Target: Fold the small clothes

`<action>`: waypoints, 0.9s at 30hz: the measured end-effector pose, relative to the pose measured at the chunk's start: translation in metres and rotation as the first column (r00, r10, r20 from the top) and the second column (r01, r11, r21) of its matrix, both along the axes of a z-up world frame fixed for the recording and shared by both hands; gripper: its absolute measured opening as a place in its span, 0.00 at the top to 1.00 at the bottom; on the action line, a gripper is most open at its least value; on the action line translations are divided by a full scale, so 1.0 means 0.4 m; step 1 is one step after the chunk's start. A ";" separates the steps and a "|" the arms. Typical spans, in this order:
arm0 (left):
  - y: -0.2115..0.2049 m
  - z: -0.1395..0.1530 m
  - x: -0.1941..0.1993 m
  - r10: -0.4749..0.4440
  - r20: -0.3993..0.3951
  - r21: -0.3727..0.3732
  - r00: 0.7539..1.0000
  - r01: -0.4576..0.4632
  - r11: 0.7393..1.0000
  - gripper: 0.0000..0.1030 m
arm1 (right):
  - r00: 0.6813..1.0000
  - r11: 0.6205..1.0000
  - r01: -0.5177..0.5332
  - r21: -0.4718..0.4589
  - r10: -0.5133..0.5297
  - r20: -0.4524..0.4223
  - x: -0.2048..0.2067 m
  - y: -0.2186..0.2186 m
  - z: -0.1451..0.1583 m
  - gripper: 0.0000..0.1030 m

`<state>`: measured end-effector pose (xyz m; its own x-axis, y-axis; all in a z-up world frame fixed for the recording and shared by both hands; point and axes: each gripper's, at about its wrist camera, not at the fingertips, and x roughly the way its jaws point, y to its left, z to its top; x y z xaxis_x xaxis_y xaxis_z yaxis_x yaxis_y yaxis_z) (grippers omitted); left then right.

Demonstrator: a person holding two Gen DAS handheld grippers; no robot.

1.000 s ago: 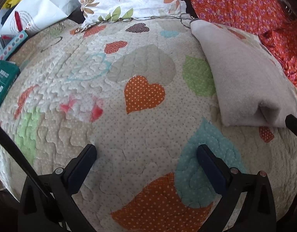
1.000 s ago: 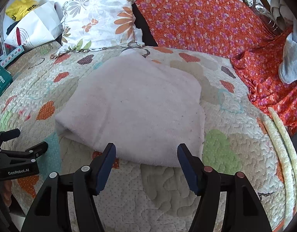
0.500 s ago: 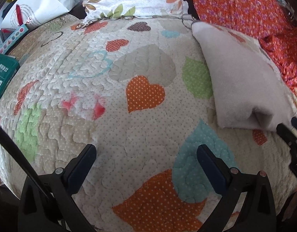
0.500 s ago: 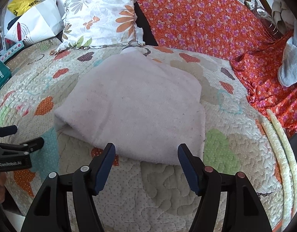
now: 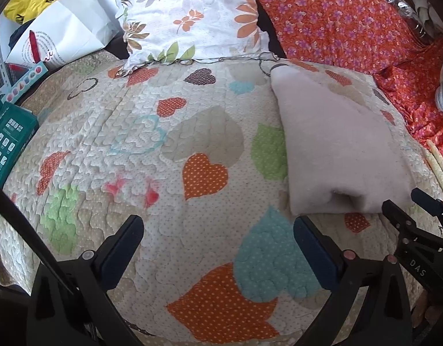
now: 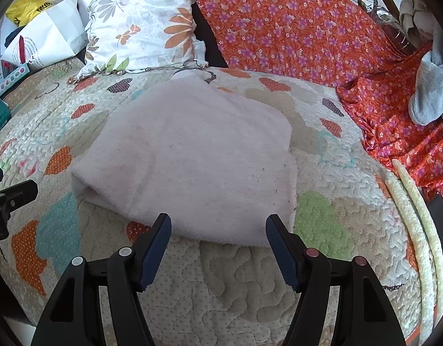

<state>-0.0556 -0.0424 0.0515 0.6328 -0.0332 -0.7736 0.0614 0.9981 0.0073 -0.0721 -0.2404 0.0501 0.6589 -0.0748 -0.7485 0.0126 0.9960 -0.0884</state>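
Note:
A pale pink garment lies folded flat on the heart-patterned quilt. It also shows at the right of the left wrist view. My right gripper is open and empty, its fingertips just short of the garment's near edge. My left gripper is open and empty over bare quilt, to the left of the garment. The right gripper's tips show at the right edge of the left wrist view.
A floral pillow and an orange flowered cloth lie at the back. A white paper bag and a green box sit at the left. A grey garment lies at the far right.
Both grippers have drawn back and risen a little from the bed, so more of the pillow and back shows. The garment has not moved. Both stay open.

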 end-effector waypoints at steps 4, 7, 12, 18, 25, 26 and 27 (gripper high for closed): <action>-0.010 0.001 -0.005 -0.010 0.012 0.019 1.000 0.009 1.000 0.00 | 1.000 1.000 0.002 0.001 -0.002 0.000 0.000 -0.003 0.000 0.29; -0.011 -0.001 -0.007 -0.014 0.008 0.023 1.000 0.014 1.000 0.00 | 1.000 1.000 0.006 0.000 -0.006 -0.002 0.001 -0.007 -0.001 0.28; -0.008 -0.009 -0.004 -0.011 -0.011 0.017 1.000 0.011 1.000 0.00 | 1.000 1.000 0.009 0.000 -0.009 -0.003 0.001 -0.009 -0.002 0.27; -0.005 -0.017 -0.003 -0.007 -0.035 0.004 0.999 0.007 1.000 0.00 | 1.000 1.000 0.002 -0.009 -0.002 -0.004 0.000 -0.005 -0.005 0.25; -0.010 -0.002 0.021 0.008 -0.064 -0.061 0.998 -0.012 0.998 0.00 | 1.000 1.000 0.016 -0.021 -0.016 0.009 -0.003 -0.013 0.003 0.25; -0.016 0.011 0.033 0.009 -0.063 -0.081 0.998 -0.014 0.997 0.00 | 1.000 0.999 0.025 -0.023 -0.025 0.016 -0.004 -0.018 0.008 0.25; -0.021 0.022 0.044 0.010 -0.059 -0.096 0.998 -0.015 0.995 0.00 | 0.999 0.999 0.043 -0.027 -0.042 0.026 -0.005 -0.026 0.014 0.25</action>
